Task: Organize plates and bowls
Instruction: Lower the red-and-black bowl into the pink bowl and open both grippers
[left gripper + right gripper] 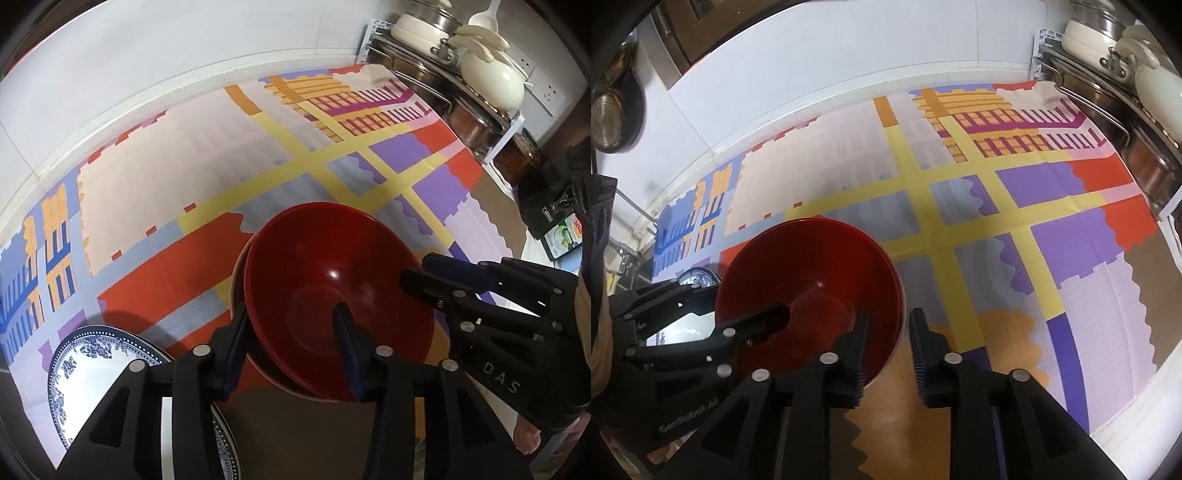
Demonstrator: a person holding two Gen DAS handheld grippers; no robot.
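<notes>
Two nested red bowls (pixel 332 280) rest on the patterned cloth (pixel 207 158). My left gripper (pixel 291 343) is open with its fingers straddling the near rim, one finger outside and one inside. My right gripper (pixel 428 275) reaches in at the bowls' right rim; in the right wrist view it (pixel 888 354) is open, one finger over the rim of the red bowls (pixel 812 280), one outside. The left gripper (pixel 775 314) shows there with a finger inside the bowl. A blue-and-white plate stack (pixel 92 358) lies at the lower left, partly hidden by my left gripper.
A metal rack (pixel 443 99) with cream pots and steel pans stands at the far right by the white wall. A jar (pixel 517 158) and boxes sit to its right. The cloth (pixel 997 206) covers most of the counter; a strainer (pixel 609 122) hangs at left.
</notes>
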